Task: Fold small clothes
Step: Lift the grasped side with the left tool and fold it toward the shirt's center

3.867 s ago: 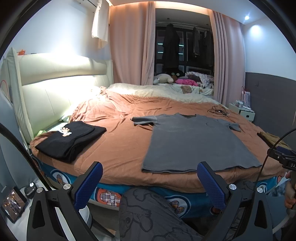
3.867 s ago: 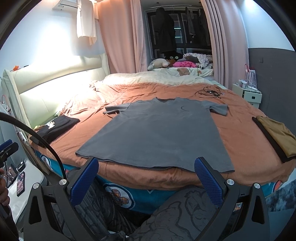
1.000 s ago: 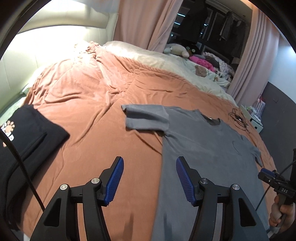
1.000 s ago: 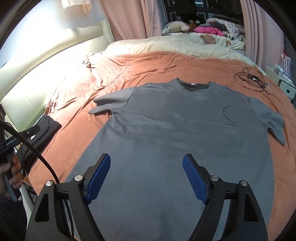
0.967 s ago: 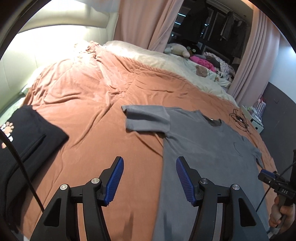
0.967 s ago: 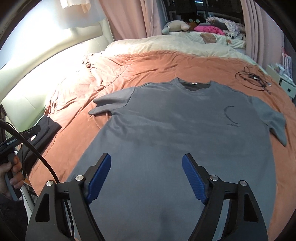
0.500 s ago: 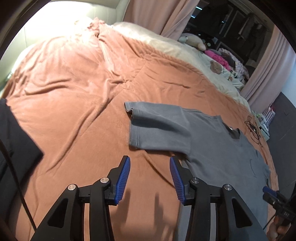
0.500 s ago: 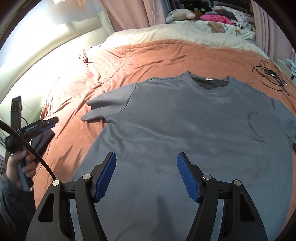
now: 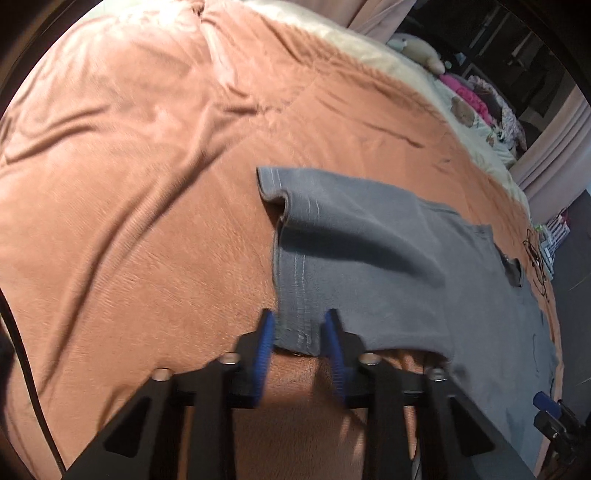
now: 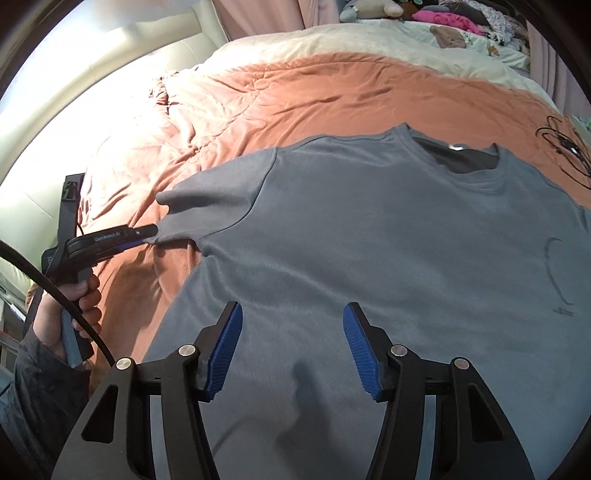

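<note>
- The right gripper (image 10: 291, 343) hangs over the lower body of the grey T-shirt (image 10: 388, 258), its blue pads spread wide with only flat cloth showing between them; it grips nothing.
- The left gripper (image 9: 299, 332) sits at the near corner of the shirt's sleeve (image 9: 332, 229). Its blue pads are drawn close with the stitched sleeve hem lying between them, but whether they are pinching the cloth cannot be told from this view.
- Seen from the right wrist camera, the left gripper's tip (image 10: 146, 232) touches the sleeve edge (image 10: 207, 210), and the sleeve cloth rises in a small hump just beyond it. A hand (image 10: 74, 306) holds that gripper's handle at the left edge.
- The T-shirt lies spread face up on the orange-brown bedspread (image 10: 295, 92), collar (image 10: 454, 155) pointing away, a thin curved mark (image 10: 554, 273) on the chest to the right.
- Beyond the collar, a dark tangle of cable (image 10: 565, 144) lies on the bedspread at the right.
- Farther off, a cream blanket (image 10: 351, 37) runs across the bed, with a plush toy (image 10: 365, 11) and pink clothing (image 10: 443, 16) behind it.
</note>
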Available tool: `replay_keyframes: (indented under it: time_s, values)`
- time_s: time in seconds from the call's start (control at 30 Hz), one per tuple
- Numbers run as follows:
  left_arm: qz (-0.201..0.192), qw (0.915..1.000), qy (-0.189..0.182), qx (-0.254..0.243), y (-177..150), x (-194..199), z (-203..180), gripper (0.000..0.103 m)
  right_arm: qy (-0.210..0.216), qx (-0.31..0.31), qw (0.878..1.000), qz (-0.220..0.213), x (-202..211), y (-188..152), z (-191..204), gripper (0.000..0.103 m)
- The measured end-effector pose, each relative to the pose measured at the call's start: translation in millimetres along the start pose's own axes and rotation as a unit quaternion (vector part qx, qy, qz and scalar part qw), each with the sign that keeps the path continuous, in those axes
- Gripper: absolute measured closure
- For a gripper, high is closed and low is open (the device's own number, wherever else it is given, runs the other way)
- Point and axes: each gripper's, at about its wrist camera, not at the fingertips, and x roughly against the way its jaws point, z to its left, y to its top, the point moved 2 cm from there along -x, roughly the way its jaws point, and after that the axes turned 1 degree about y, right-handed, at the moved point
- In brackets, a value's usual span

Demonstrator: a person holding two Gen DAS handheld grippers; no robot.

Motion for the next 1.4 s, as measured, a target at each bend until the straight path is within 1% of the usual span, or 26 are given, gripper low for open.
replay_keyframes:
  time_s: [0.07, 0.1, 0.13, 0.23, 0.4, 0.47, 0.53, 0.57, 0.6, 0.63, 0.67, 0.7, 0.77, 0.87, 0.93, 1.0, 1.03, 1.1, 1.17, 1.27, 1.3, 1.33, 1.37, 1.4]
  values:
    - [-0.005, 1.0, -0.003, -0.005, -2, 3, -1, 0.091, 0.003, 0.0, 1.0, 0.002, -10, 5, 4, 0.051]
    - [-0.008, 0.9999, -0.004, -0.006, -2, 5, -2, 0.092, 0.006, 0.001, 1.0, 0.005, -15, 8, 6, 0.055]
    - [-0.013, 0.9998, -0.01, -0.007, -5, 10, -2, 0.092, 0.009, 0.003, 1.0, 0.008, -20, 10, 8, 0.058]
    - [-0.012, 0.9995, -0.03, 0.004, -11, 19, -1, 0.095, 0.012, 0.006, 1.0, 0.01, -31, 16, 11, 0.061]
    - [-0.006, 0.9982, -0.055, 0.022, -22, 32, -1, 0.096, 0.019, -0.002, 1.0, 0.014, -43, 20, 14, 0.062]
    - [0.004, 0.9988, -0.045, 0.017, -24, 33, -6, 0.095, 0.019, -0.007, 1.0, 0.019, -47, 22, 15, 0.062]
    - [0.009, 0.9984, -0.054, 0.013, -25, 36, -8, 0.094, 0.01, -0.005, 1.0, 0.018, -49, 24, 17, 0.062]
    - [0.005, 0.9988, -0.047, 0.011, -23, 38, -8, 0.09, 0.007, -0.004, 1.0, 0.018, -49, 25, 19, 0.062]
    - [0.002, 0.9994, -0.035, 0.006, -21, 40, -7, 0.082, 0.009, -0.004, 1.0, 0.019, -51, 26, 20, 0.062]
    - [-0.004, 0.9998, -0.018, 0.002, -17, 41, -6, 0.075, 0.014, -0.006, 1.0, 0.02, -51, 28, 20, 0.059]
    - [-0.009, 0.9999, -0.013, 0.003, -13, 42, -4, 0.058, 0.016, -0.009, 1.0, 0.02, -52, 29, 20, 0.057]
    - [-0.015, 0.9998, -0.011, 0.007, -9, 43, -3, 0.049, 0.016, -0.01, 1.0, 0.019, -53, 32, 19, 0.053]
    - [-0.029, 0.9994, -0.013, 0.014, 4, 40, 1, 0.048, 0.014, -0.011, 1.0, 0.015, -52, 35, 17, 0.051]
    - [-0.029, 0.9992, -0.023, 0.016, 19, 27, 5, 0.048, 0.009, -0.008, 1.0, 0.015, -57, 40, 18, 0.051]
    - [-0.022, 0.9991, -0.03, 0.02, 30, 14, 7, 0.048, 0.015, -0.009, 1.0, 0.018, -61, 43, 19, 0.051]
    - [-0.014, 0.9988, -0.038, 0.027, 36, 4, 9, 0.049, 0.014, -0.015, 1.0, 0.02, -67, 46, 16, 0.051]
    - [-0.003, 0.9986, -0.041, 0.033, 40, -4, 11, 0.049, 0.017, -0.018, 0.999, 0.022, -69, 47, 14, 0.051]
    - [0.016, 0.9985, -0.031, 0.041, 42, -17, 15, 0.055, 0.024, -0.026, 0.999, 0.024, -73, 51, 11, 0.051]
    - [0.029, 0.9978, -0.036, 0.047, 42, -26, 17, 0.059, 0.027, -0.031, 0.999, 0.026, -80, 56, 9, 0.051]
    - [0.03, 0.9978, -0.036, 0.046, 42, -29, 15, 0.064, 0.034, -0.04, 0.998, 0.031, -95, 65, 8, 0.051]
    - [0.033, 0.9977, -0.042, 0.042, 42, -30, 12, 0.078, 0.04, -0.049, 0.997, 0.034, -102, 67, 7, 0.052]
    - [0.04, 0.9973, -0.048, 0.039, 41, -31, 9, 0.087, 0.048, -0.059, 0.996, 0.037, -109, 70, 5, 0.056]
    - [0.055, 0.9963, -0.057, 0.033, 38, -35, 3, 0.094, 0.059, -0.071, 0.995, 0.042, -118, 73, 5, 0.06]
    - [0.057, 0.9963, -0.057, 0.028, 38, -37, 0, 0.094, 0.066, -0.078, 0.994, 0.047, -124, 74, 4, 0.065]
